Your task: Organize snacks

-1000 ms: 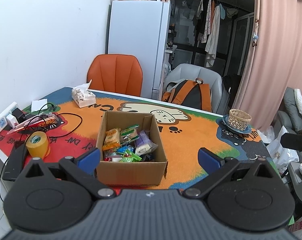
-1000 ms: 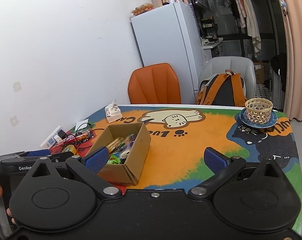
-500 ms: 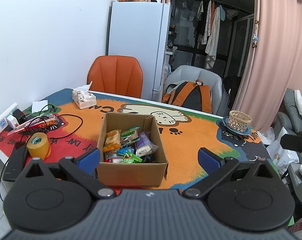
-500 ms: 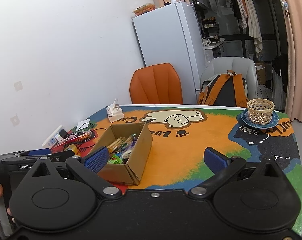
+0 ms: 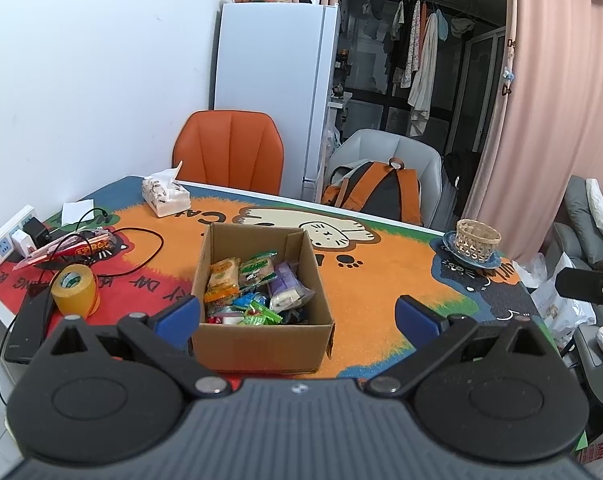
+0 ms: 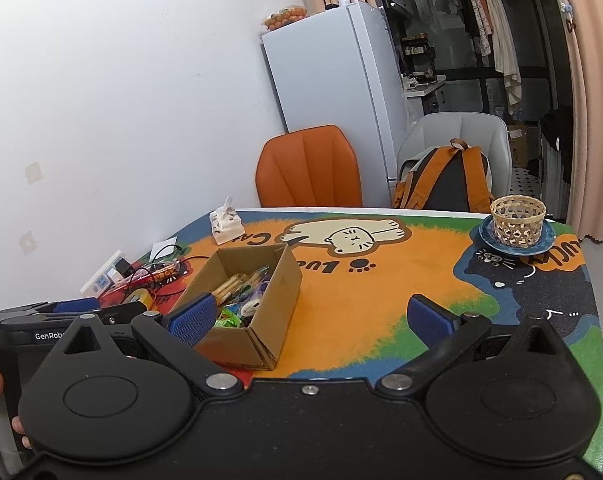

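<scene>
An open cardboard box (image 5: 261, 344) sits on the colourful cat-print table mat (image 5: 381, 272), holding several wrapped snacks (image 5: 257, 284). My left gripper (image 5: 297, 316) hovers just in front of the box, open and empty, its blue pads spread wide. In the right wrist view the same box (image 6: 277, 304) lies left of centre with the snacks (image 6: 241, 292) visible inside. My right gripper (image 6: 309, 318) is open and empty above the mat, to the right of the box. The left gripper's body (image 6: 53, 320) shows at the left edge there.
A small woven basket (image 5: 477, 240) on a blue saucer stands at the far right of the table. A tissue pack (image 5: 165, 198), tape roll (image 5: 75, 290), power strip (image 5: 5, 246), cables and a red snack packet (image 5: 69, 248) crowd the left side. An orange chair (image 5: 229, 152) stands behind.
Both views have shifted slightly, with the table and box sitting a little lower in the frames. Both grippers stay open and nothing has been picked up.
</scene>
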Demonstrator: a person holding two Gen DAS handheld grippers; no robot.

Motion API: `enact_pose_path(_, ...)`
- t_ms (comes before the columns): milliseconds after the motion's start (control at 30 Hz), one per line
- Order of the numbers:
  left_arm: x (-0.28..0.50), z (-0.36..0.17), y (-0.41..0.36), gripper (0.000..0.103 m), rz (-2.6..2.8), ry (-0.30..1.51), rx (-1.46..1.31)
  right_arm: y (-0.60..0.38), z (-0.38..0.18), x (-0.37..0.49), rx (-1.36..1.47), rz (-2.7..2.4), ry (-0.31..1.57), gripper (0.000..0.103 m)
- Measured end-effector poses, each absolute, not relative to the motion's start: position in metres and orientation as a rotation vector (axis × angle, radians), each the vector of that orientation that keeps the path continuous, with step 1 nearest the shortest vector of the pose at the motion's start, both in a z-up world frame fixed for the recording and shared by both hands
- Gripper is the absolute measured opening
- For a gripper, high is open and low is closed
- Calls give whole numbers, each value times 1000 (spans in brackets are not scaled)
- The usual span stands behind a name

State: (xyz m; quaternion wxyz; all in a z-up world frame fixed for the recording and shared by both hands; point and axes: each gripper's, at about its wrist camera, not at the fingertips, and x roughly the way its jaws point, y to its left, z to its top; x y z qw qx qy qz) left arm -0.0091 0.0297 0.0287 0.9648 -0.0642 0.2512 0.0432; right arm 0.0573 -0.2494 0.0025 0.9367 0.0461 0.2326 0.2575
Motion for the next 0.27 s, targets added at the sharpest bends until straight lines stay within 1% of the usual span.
enact_pose_path(267,-10,28,29,103,84,507,-129,-250,1,59,98,525,479,103)
